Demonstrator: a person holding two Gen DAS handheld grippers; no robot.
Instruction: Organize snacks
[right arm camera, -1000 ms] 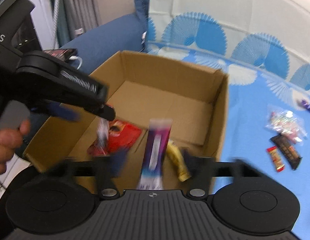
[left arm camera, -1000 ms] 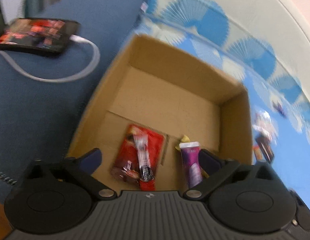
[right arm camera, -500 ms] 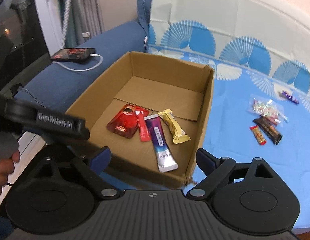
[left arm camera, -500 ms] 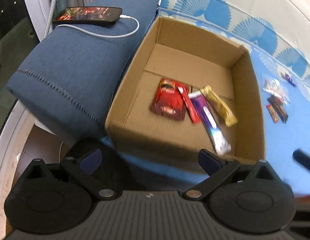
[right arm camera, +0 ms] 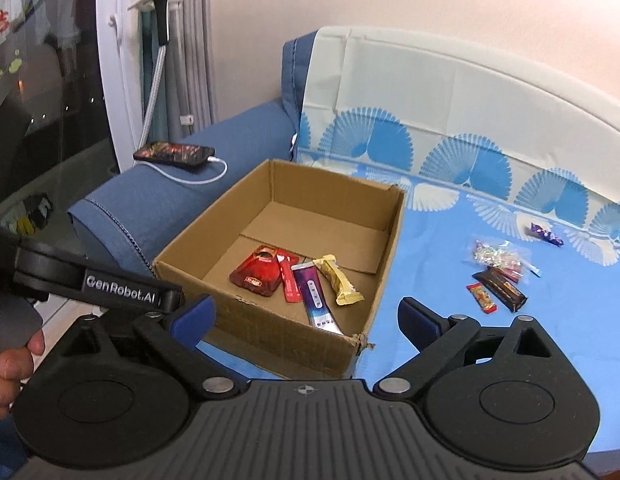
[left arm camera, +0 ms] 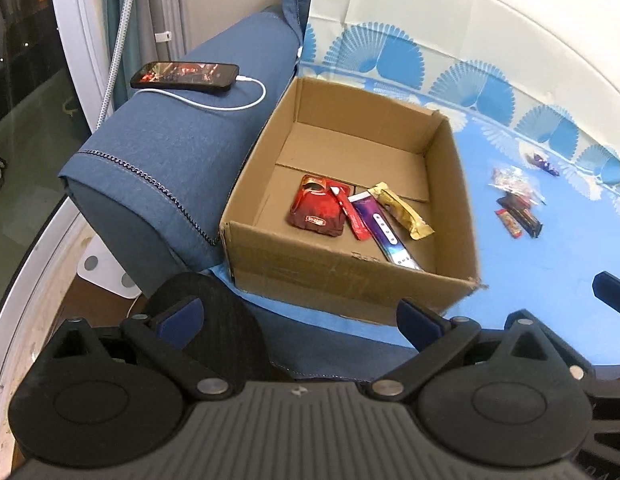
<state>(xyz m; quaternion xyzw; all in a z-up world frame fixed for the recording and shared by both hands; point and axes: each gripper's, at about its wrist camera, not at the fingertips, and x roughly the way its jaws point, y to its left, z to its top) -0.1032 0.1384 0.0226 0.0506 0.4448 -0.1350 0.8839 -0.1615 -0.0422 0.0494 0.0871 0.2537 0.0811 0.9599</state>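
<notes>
An open cardboard box (left arm camera: 342,276) (right arm camera: 269,320) sits on the blue sofa cover. Inside lie a red pouch (left arm camera: 316,210) (right arm camera: 257,270), a thin red stick (left arm camera: 352,220), a purple packet (left arm camera: 384,234) (right arm camera: 314,296) and a gold bar (left arm camera: 404,210) (right arm camera: 338,280). Several loose snacks lie on the cover to the right: a clear candy bag (right arm camera: 498,256), a dark bar (right arm camera: 500,286), a small red bar (right arm camera: 482,298), a purple candy (right arm camera: 544,234). My left gripper (left arm camera: 299,318) and right gripper (right arm camera: 305,316) are both open and empty, held back in front of the box.
A phone (left arm camera: 185,76) (right arm camera: 173,154) on a white charging cable rests on the blue sofa armrest (left arm camera: 161,160) left of the box. The left gripper's body (right arm camera: 97,280) and a hand show at the left of the right wrist view. A glass door stands far left.
Both grippers have pulled up and back from inside the box. The purple packet that was between the right fingers now lies in the box.
</notes>
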